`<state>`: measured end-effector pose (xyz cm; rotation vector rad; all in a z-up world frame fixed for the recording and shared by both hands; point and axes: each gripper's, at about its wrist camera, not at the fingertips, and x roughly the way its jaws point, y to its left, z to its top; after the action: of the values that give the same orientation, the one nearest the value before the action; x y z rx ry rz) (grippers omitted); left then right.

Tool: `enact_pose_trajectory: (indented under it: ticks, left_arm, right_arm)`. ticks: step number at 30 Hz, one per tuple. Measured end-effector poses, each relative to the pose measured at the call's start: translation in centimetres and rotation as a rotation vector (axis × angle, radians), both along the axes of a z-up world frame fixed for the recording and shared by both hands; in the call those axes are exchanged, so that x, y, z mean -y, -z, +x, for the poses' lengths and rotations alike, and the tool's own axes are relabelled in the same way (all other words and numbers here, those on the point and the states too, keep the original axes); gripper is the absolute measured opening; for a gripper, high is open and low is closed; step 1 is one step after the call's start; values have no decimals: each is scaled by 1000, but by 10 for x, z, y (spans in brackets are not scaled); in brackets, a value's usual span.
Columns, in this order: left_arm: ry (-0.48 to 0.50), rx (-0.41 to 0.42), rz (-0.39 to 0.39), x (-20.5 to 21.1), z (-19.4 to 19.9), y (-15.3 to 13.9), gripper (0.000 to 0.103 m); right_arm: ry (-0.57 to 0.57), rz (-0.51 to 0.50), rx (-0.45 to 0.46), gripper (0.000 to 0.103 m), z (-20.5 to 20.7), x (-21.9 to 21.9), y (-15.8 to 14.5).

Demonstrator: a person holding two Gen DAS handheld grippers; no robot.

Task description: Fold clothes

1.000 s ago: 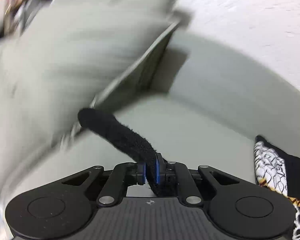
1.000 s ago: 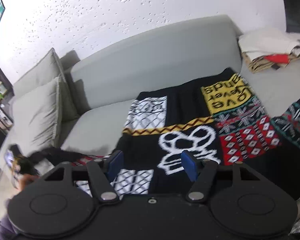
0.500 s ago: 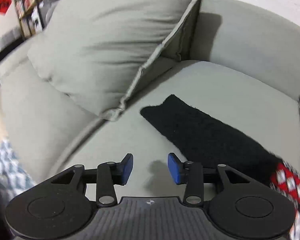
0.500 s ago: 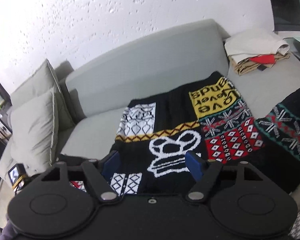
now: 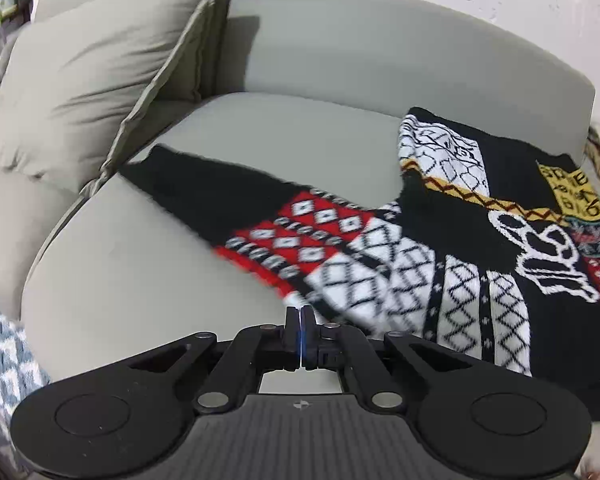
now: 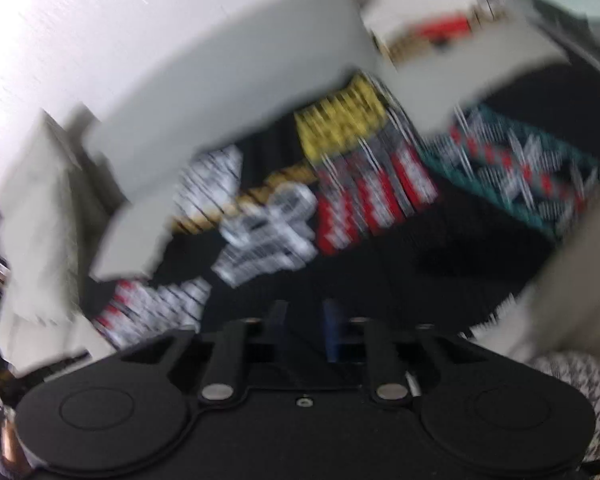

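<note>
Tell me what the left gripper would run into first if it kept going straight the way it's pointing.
Most likely the patterned sweater spread on the sofa. The left gripper is shut, its tips right at the sweater's near white-and-black edge. Depth is unclear, so bare sofa cushion beside that edge could come first.

Upside-down lettering on sweater's [image 5: 480,248] yellow patch [image 5: 572,196], unreadable

Black left gripper [image 5: 301,320], blue-padded fingers [image 5: 305,350], silver screws.
</note>
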<state>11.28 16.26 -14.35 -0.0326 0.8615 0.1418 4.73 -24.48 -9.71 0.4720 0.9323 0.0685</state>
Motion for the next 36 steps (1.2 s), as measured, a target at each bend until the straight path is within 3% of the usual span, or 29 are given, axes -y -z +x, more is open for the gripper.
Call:
enact_pose_trajectory:
  ticks: [2, 4, 6, 8, 11, 13, 16, 20, 22, 26, 27, 28, 30, 32, 36]
  left_arm:
    - [-13, 31, 90, 20, 14, 5, 2]
    - [-31, 41, 123, 28, 30, 11, 5]
    - [-57, -51, 86, 26, 53, 25, 5]
    - [-78, -223, 98, 21, 69, 48, 5]
    - [-26, -290, 165, 27, 68, 47, 5]
    - [5, -316, 211, 31, 64, 41, 5]
    - [48, -270, 246, 46, 42, 23, 5]
    - [167, -151, 156, 94, -2, -5, 19]
    - [213, -129, 100, 118, -13, -7, 24]
    - [276, -98, 53, 162, -24, 8, 24]
    - [300, -106, 77, 174, -23, 18, 22]
    - [334, -137, 101, 184, -25, 28, 9]
    - [396, -140, 217, 204, -35, 42, 5]
    - [424, -132, 292, 216, -43, 43, 1]
    - [386, -120, 250, 209, -46, 29, 1]
  right_arm:
    - [-8, -40, -43, 18, 8, -1, 25]
    - [16, -103, -20, 19, 16, -1, 39]
    - [38, -169, -2, 19, 25, -2, 54]
    - [59, -220, -56, 19, 36, 4, 79]
    - [66, -155, -155, 17, 37, 26, 109]
    - [85, -86, -202, 17, 33, 41, 102]
    - [63, -85, -202, 17, 20, 45, 86]
    - [31, -51, -112, 20, 1, 32, 59]
    - [-17, -22, -87, 21, -1, 17, 51]
    - [-121, -59, -66, 22, 10, -22, 54]
    - [-142, -76, -51, 23, 12, -31, 59]
    - [-172, -113, -49, 23, 11, -38, 69]
    - [-208, -167, -30, 23, 5, -49, 89]
    - [-170, -141, -35, 23, 0, -46, 87]
    - [-157, -90, -88, 23, 3, -33, 74]
